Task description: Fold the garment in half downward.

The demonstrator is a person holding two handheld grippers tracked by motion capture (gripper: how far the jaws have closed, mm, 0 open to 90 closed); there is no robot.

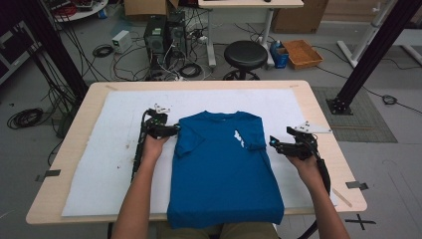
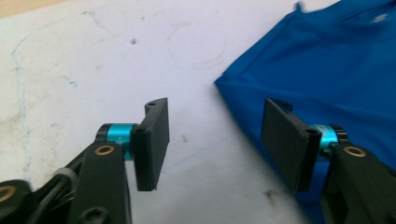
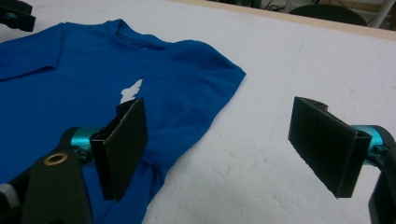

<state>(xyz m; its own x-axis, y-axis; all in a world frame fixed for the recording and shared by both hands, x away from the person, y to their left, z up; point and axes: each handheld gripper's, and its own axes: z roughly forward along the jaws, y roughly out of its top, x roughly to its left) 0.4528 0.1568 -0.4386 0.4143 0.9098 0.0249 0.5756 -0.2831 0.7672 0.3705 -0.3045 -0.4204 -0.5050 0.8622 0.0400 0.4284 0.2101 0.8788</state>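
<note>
Blue shirt lies flat on white foam; both grippers, left and right, gape empty at its sleeves.

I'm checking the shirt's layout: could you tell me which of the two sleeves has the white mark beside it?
The sleeve on the right gripper's side; the white mark sits just inside it.

Our two grippers are black: the left gripper and the right gripper each bear flat rectangular black pads set on turquoise collars, with brass-coloured rings at the pivots of the arms behind them. A grey three-cornered plate sits on top of each, and a black cable trails back alongside each forearm. Our forearms are bare, with no sleeves showing.
</note>
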